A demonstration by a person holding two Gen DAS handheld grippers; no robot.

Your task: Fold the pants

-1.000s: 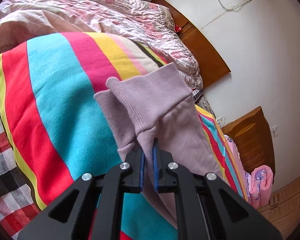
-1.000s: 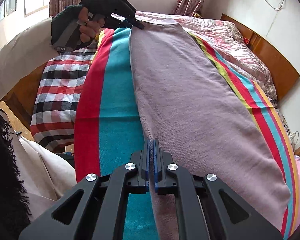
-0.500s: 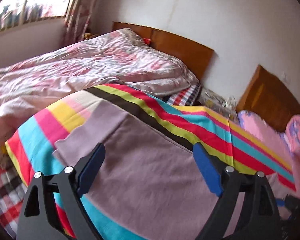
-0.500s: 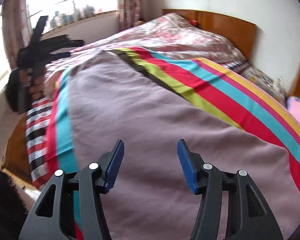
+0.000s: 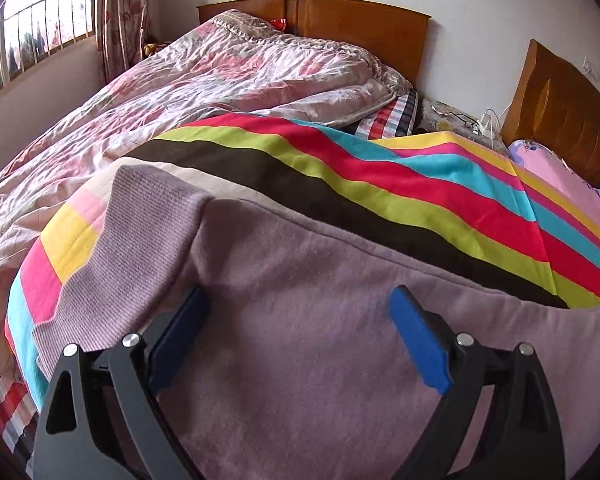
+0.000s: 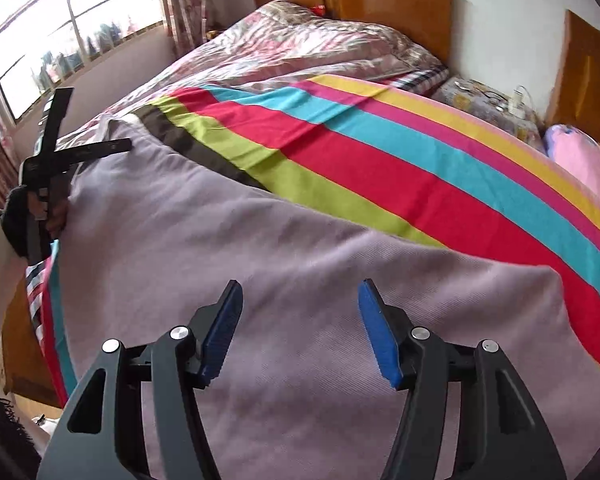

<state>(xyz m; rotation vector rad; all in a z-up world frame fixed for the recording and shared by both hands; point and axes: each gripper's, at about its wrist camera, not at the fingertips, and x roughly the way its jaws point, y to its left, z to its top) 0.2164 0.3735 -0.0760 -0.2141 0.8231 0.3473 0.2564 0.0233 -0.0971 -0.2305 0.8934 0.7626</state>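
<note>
The pants point(image 6: 260, 264) lie spread along the near side of the bed point(image 5: 236, 80), on a striped blanket point(image 6: 380, 152). They read as one long mauve strip, so the two legs seem already laid one over the other; that is a judgement, since no second leg shows apart. The ribbed cuffs point(image 5: 140, 232) sit at the left end, flat on the blanket.

The left gripper point(image 5: 296, 336) hangs just above the cloth near the cuffs, its fingers spread wide with nothing between them. The right gripper point(image 6: 300, 328) is likewise apart and empty, low over the wider part of the pants further along. In the right view the left hand point(image 6: 40, 216) shows at the far end of the strip, holding its tool.

What is left, as far as can be judged: the crosswise folds, bringing cuff end towards waist end, perhaps twice, and then smoothing.

The waistband is not clearly seen; the right end of the pants runs out of both views or under the gripper bodies. The near edge, hanging towards the bedside, is hidden too. Whether either gripper touches the cloth cannot be told.
</note>
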